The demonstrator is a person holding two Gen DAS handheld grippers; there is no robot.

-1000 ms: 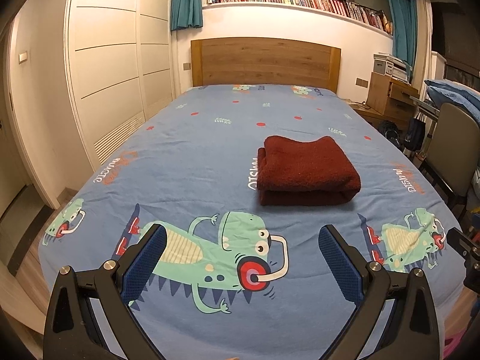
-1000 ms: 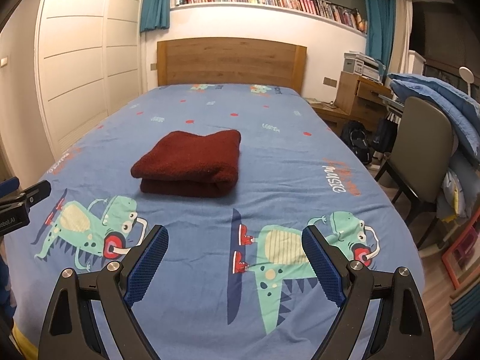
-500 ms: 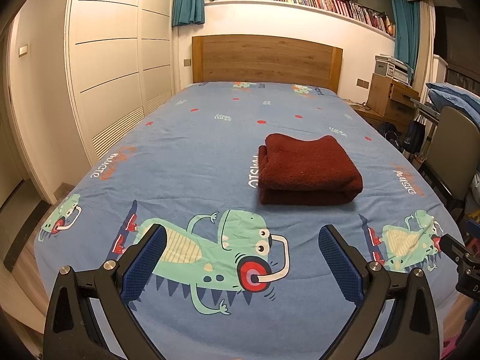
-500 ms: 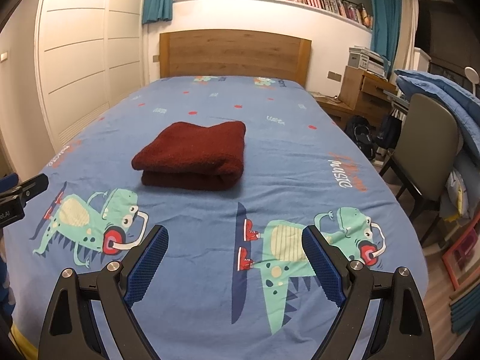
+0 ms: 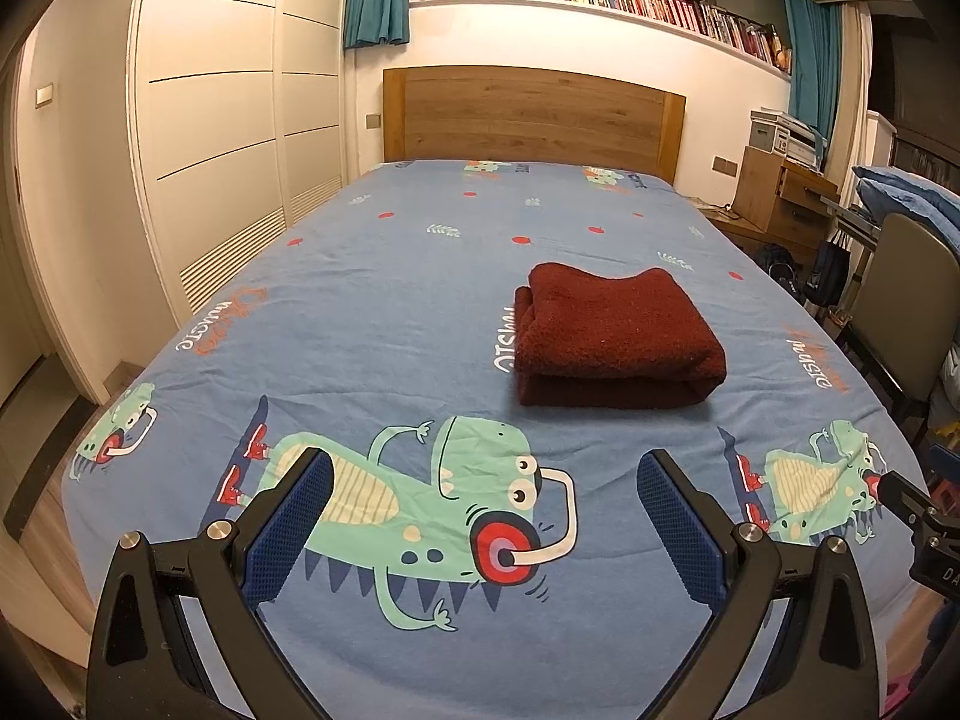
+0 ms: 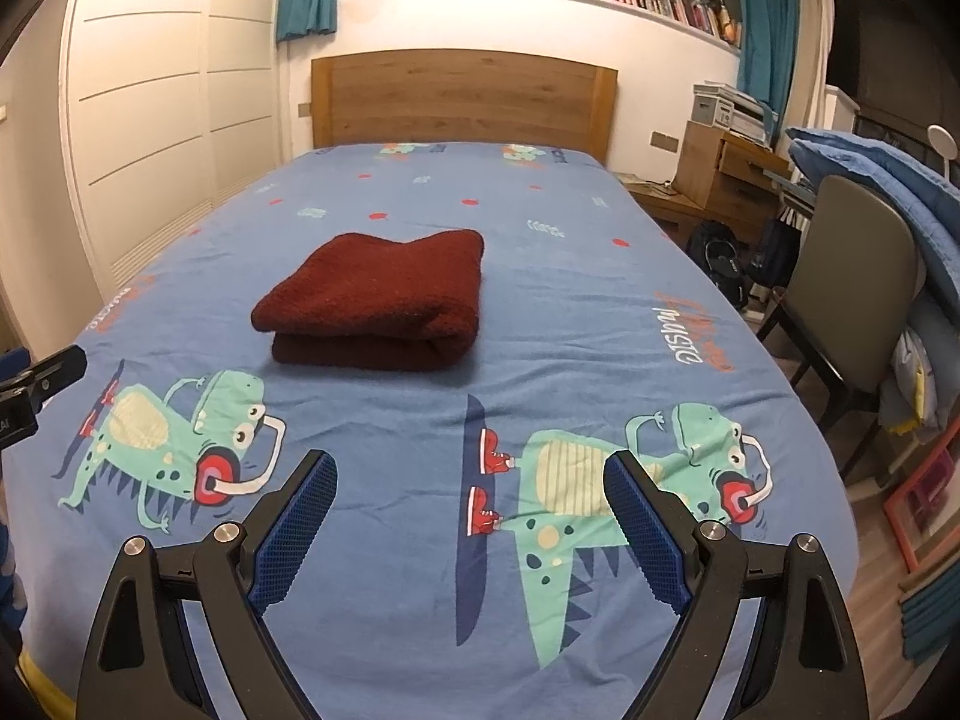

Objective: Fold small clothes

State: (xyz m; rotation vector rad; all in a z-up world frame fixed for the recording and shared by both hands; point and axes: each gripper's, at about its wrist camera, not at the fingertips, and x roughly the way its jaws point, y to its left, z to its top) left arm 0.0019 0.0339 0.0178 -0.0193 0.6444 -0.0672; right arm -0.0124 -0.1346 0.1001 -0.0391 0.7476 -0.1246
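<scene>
Sheet (image 5: 372,324) print "music"; folded maroon garment (image 5: 612,336) untouched; both jaws spread, empty.

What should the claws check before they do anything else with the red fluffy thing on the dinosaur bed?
1. Left claw open with nothing in it: ok.
2. Right claw open with nothing in it: ok.
3. Dark red garment lying on the blue dinosaur sheet, apart from both claws: ok.
4. Garment already in a neat folded stack, rounded fold edge facing the claws: ok.
5. Edges lined up on the far side of the stack: cannot tell, that side is hidden.
6. More small clothes waiting to be folded on the bed: cannot tell; none shows in either view.
</scene>
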